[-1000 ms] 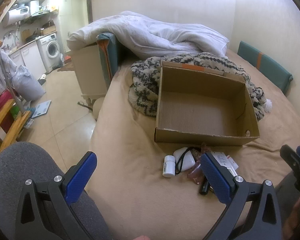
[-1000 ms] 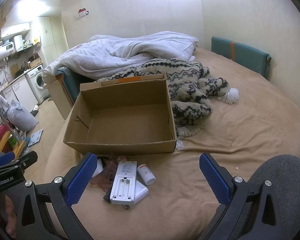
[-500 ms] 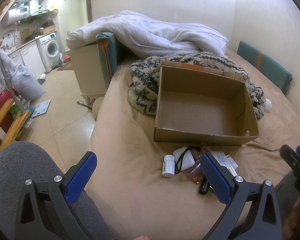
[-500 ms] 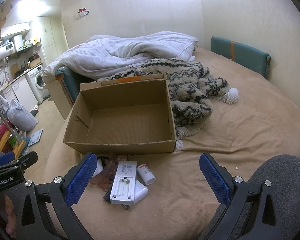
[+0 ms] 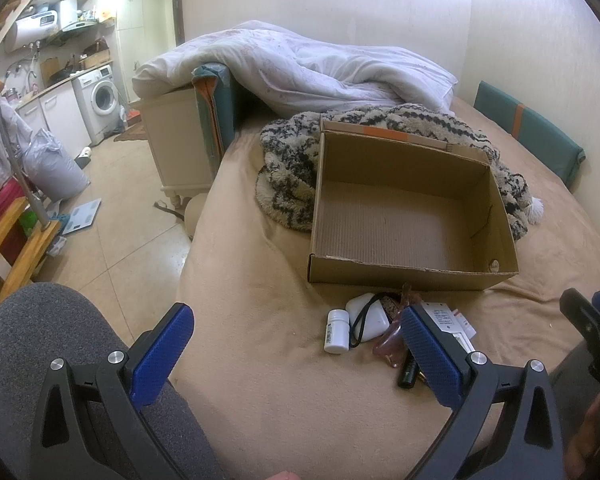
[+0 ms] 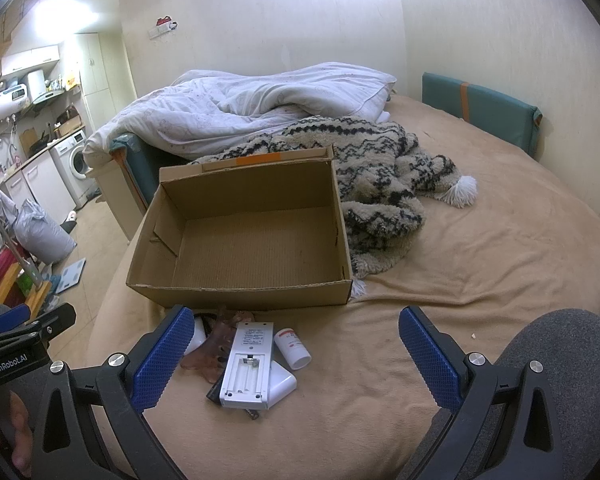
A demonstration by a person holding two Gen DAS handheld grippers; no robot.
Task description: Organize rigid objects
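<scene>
A small heap of rigid things lies on my tan bedspread [image 6: 480, 248] just in front of the near wall of the empty cardboard box [image 6: 244, 240]: a white remote [image 6: 246, 364] face-down with its battery bay uncovered, a white pill bottle [image 6: 293, 347] on its side to its right, a white case [image 5: 367, 317] with a black cord, and a translucent brown clip [image 6: 210, 354]. Print on the remote is too small to read. "GenRobot.AI" shows on my left gripper [image 5: 296, 354]. Both it and my right gripper [image 6: 296, 356] hover low over the near bed edge, jaws spread wide, holding nothing.
</scene>
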